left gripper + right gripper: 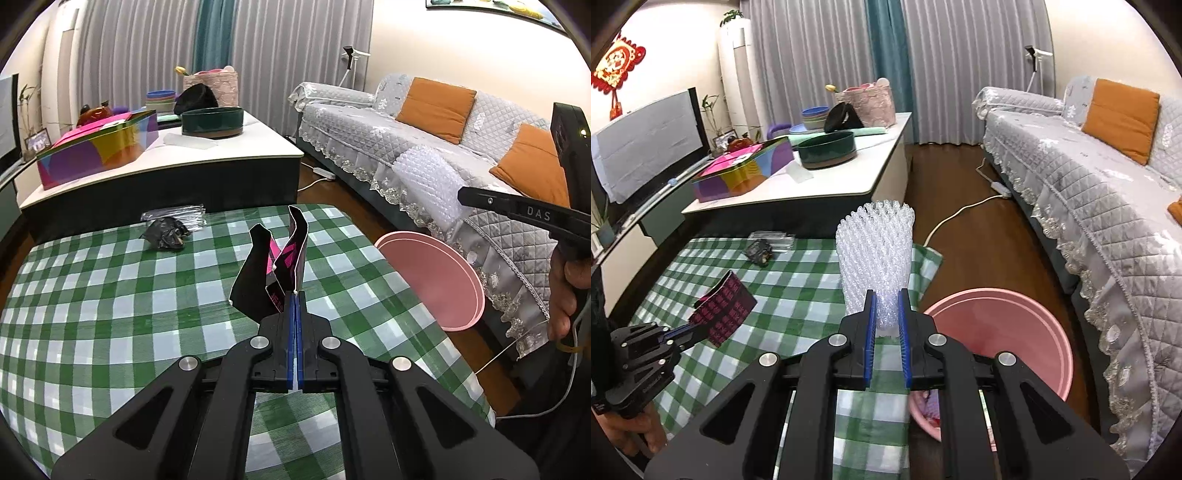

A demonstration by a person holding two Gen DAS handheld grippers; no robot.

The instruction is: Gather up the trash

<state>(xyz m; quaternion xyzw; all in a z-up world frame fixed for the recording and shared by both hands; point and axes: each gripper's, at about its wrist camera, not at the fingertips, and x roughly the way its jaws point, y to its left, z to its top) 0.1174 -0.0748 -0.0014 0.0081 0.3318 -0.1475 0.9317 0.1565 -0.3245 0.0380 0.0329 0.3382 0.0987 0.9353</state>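
Fingers of the left gripper (295,293) are pressed together on a folded black-and-pink cardboard wrapper (275,264) held above the green-checked tablecloth (110,295); ahead and to its left lies a crumpled black plastic scrap (166,232). The right gripper (887,295), slightly parted, pinches a white foam mesh sleeve (875,251) upright. Only its view shows inside the round pink plastic basin (997,325), below and right of its fingers.

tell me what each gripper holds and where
Left gripper: black-and-pink wrapper, pinched at its lower edge. Right gripper: white foam net, by its narrow bottom end.
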